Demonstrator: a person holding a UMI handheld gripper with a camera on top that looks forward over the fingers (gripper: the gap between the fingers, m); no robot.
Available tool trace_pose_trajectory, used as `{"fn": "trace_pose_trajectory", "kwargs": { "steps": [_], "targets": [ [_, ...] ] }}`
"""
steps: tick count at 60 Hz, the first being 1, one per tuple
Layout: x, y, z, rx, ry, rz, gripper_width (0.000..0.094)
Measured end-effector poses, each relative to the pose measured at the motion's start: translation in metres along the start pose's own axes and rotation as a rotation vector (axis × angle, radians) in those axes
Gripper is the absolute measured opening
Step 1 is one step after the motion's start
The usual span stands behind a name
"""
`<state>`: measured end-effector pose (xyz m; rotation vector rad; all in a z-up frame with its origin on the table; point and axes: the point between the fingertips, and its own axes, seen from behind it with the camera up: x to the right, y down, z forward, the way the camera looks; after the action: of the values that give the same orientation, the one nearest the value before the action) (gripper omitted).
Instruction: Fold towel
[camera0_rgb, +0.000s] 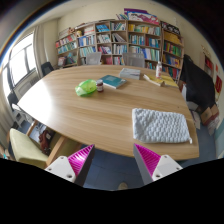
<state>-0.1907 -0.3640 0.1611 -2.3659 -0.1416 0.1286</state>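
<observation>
The gripper (115, 160) is hovering off the table's (90, 110) near edge, jaws spread wide and holding nothing; the towel (160, 125) is lying flat ahead and to the right, its near hem closest

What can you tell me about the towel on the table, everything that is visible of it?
The towel is light grey-white with a fine checked or waffle texture, apparently soft cloth. It lies flat and spread out, roughly rectangular, on the wooden table near its front edge, not yet folded. Nothing touches it. The hand-held gripper is open, short of the table.
</observation>
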Motion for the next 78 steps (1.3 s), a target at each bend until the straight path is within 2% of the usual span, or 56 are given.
{"fn": "trace_pose_trajectory", "kwargs": {
  "steps": [7,12,23,28,30,31,32,34,40,42,44,45,58,64,70,78],
  "targets": [
    [0.062,-0.018,0.062,0.001,0.065,-0.054,0.0801],
    [0.089,-0.017,0.104,-0.041,0.104,-0.08,0.0797],
    [0.122,-0.029,0.209,-0.069,0.053,-0.074,0.0787],
    [0.13,-0.01,0.238,-0.141,0.064,-0.079,0.0748],
    [0.137,0.003,0.245,-0.189,0.076,-0.088,0.07],
    [0.133,-0.004,0.245,-0.162,0.065,-0.089,0.0688],
    [0.136,-0.008,0.249,-0.134,0.067,-0.082,0.0634],
    [0.14,-0.006,0.249,-0.141,0.075,-0.094,0.0537],
    [0.143,-0.005,0.249,-0.143,0.064,-0.107,0.0352],
    [0.146,-0.005,0.25,-0.141,0.059,-0.122,0.0256],
    [0.153,-0.006,0.25,-0.139,0.066,-0.145,0.0112],
    [0.157,-0.007,0.25,-0.133,0.071,-0.154,0.0077],
    [0.155,-0.015,0.236,-0.122,-0.002,-0.087,0.0042],
    [0.165,-0.048,0.205,-0.054,-0.037,0.005,0.0042],
    [0.2,-0.079,0.169,0.008,-0.05,0.097,0.0042],
    [0.278,-0.078,0.145,-0.002,-0.02,0.228,0.0061]
  ]
}}
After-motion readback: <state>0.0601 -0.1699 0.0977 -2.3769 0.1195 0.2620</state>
